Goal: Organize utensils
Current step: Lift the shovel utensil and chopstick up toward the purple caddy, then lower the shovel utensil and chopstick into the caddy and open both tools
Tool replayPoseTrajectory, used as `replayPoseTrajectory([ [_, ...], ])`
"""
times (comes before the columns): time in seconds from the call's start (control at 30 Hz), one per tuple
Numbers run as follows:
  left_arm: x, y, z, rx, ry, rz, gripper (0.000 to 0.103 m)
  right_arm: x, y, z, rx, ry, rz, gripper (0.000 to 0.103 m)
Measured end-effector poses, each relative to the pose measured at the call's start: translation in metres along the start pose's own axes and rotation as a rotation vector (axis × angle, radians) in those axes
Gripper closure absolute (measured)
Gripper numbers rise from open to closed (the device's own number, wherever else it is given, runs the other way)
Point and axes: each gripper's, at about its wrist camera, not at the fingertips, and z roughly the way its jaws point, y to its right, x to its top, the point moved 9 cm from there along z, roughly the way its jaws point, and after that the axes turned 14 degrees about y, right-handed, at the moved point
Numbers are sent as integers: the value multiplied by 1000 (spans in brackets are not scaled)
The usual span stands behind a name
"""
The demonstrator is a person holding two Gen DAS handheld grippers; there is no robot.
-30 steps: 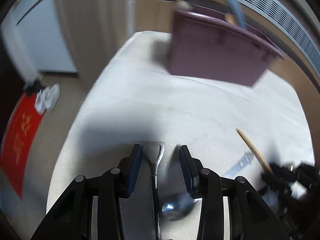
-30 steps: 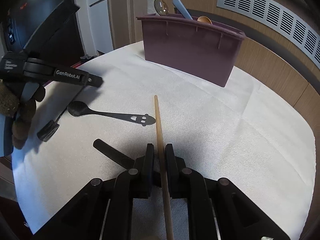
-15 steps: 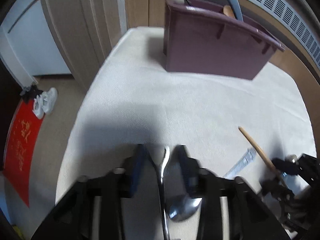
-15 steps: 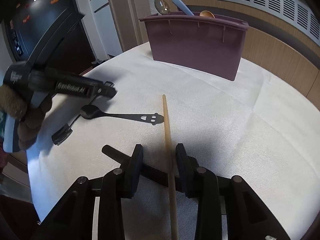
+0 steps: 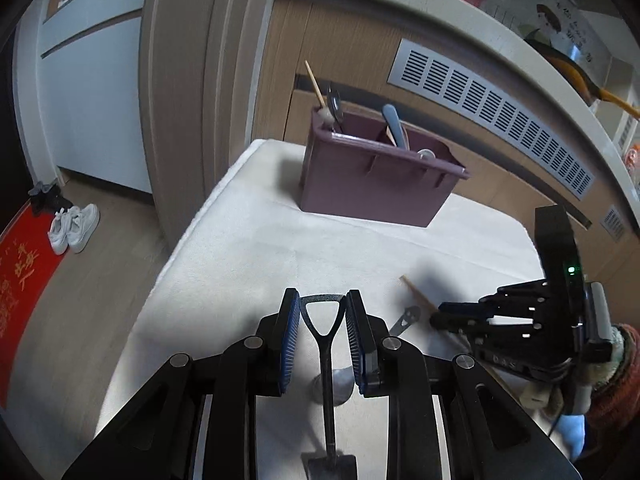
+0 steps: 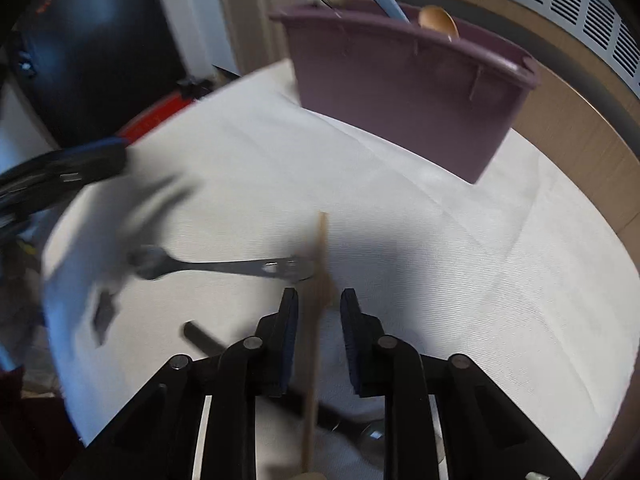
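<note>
The left tongs [image 5: 322, 294] are partly closed, with the blue ribbed pads pressing on the looped grip of one dark metal shovel-shaped spoon [image 5: 325, 344]. The spoon's long axis runs along the fingers, loop forward and flat blade back under the camera. Ahead of them on the white woven cloth [image 5: 248, 256] stands one purple plastic caddy [image 5: 372, 184], with four utensils sticking up. The right tongs [image 6: 319, 294] are closing around one thin wooden chopstick [image 6: 316, 340], pads not yet on it. The chopstick lies along the fingers, tip towards the caddy. Just ahead and left of them, one shiny spoon with a cut-out face [image 6: 224, 268] lies crosswise, its handle end by the chopstick.
</note>
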Motion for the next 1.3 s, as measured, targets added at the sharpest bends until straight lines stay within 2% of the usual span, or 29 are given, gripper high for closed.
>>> replayPoseTrajectory([
  [0.03, 2, -1, -3, -4, 6, -3, 79, 1, 0, -1, -17, 6, -12, 96],
  [0.1, 3, 2, -8, -3, 14, -3, 79, 1, -2, -7, -21, 2, -22, 97],
  [0.17, 3, 5, -12, -7, 23, 2, 79, 7, -3, -17, -12, 38, -5, 97],
  [0.43, 20, 31, -39, -11, 74, 64, 79, 42, 10, -75, -45, 248, 38, 97],
  [0.83, 47, 59, -62, -11, 125, 117, 79, 49, 19, -123, -86, 370, 51, 97],
  [1.03, 61, 76, -65, -29, 153, 150, 79, 52, 29, -129, -96, 407, 84, 97],
  [1.17, 95, 86, -69, -35, 207, 166, 79, 69, 36, -145, -81, 497, 118, 97],
  [1.3, 163, 91, -81, -55, 319, 152, 79, 123, 44, -189, -121, 654, 93, 97],
])
